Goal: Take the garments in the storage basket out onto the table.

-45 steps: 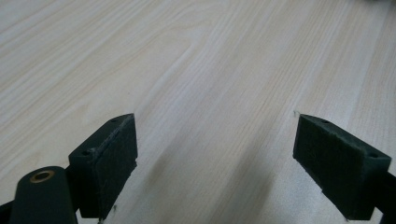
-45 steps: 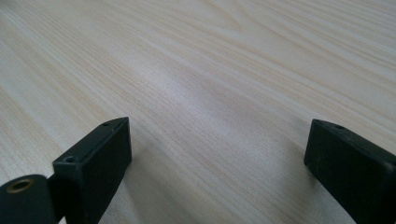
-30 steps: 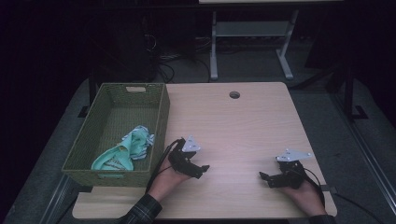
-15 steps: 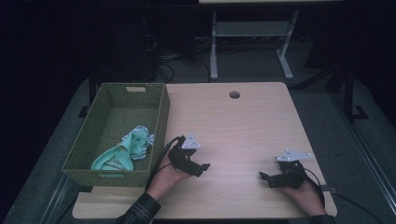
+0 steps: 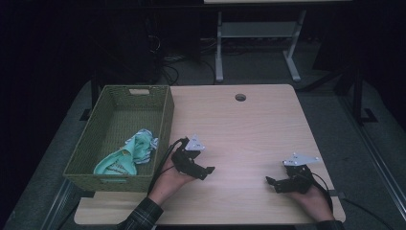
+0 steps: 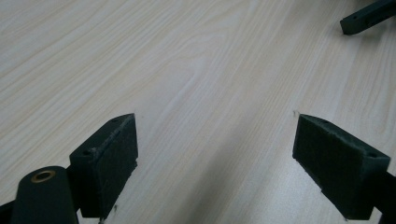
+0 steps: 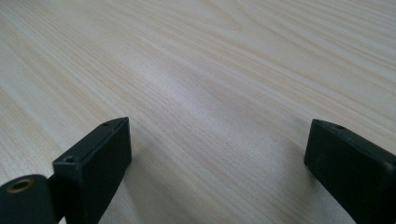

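Observation:
On the light wooden table (image 5: 239,124) my left gripper (image 5: 207,170) rests near the front left, beside the basket, held in a hand with a plaid sleeve. Its jaws stand wide open over bare wood (image 6: 215,140), nothing between them. My right gripper (image 5: 271,182) lies near the front right edge, pointing left, also open over bare tabletop (image 7: 215,154). A tip of the right gripper (image 6: 369,16) shows at the top right of the left gripper view. A crumpled mint-green cloth (image 5: 129,153) lies inside the green woven basket (image 5: 165,115).
The basket stands along the table's left edge, overhanging it a little. A round cable hole (image 5: 240,97) sits at the table's far middle. Beyond the table, a white metal frame (image 5: 258,33) and cables lie on the dark floor.

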A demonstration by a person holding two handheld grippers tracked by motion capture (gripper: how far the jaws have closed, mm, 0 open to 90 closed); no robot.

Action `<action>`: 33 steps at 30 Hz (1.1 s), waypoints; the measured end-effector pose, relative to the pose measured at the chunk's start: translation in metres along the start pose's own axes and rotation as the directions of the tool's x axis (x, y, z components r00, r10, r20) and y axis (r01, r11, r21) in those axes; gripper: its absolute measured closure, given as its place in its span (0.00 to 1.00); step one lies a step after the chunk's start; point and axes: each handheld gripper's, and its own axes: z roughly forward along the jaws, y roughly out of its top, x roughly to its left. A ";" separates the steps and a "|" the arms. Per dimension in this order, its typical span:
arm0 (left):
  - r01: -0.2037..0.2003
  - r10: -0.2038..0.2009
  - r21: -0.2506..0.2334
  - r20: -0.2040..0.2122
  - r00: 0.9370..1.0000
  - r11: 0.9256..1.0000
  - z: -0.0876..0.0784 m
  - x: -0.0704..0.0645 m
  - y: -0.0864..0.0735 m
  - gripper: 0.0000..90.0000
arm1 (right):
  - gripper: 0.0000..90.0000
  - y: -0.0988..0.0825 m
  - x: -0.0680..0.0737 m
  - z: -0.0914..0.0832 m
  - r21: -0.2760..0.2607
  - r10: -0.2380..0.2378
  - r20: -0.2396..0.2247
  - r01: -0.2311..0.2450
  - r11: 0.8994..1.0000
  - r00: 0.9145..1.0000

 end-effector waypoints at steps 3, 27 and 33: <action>0.003 -0.003 -0.001 0.001 1.000 1.000 -0.001 0.000 0.001 0.15 | 0.08 0.000 0.000 0.000 0.000 0.000 0.000 0.000 1.000 1.000; -0.005 0.005 0.000 0.020 1.000 1.000 -0.016 0.002 0.021 0.15 | 0.08 0.000 0.000 0.000 0.001 -0.002 0.000 0.002 1.000 1.000; -0.006 0.006 0.000 0.025 1.000 1.000 -0.017 0.003 0.022 0.15 | 0.08 0.000 0.000 0.000 0.001 -0.002 0.000 0.002 1.000 1.000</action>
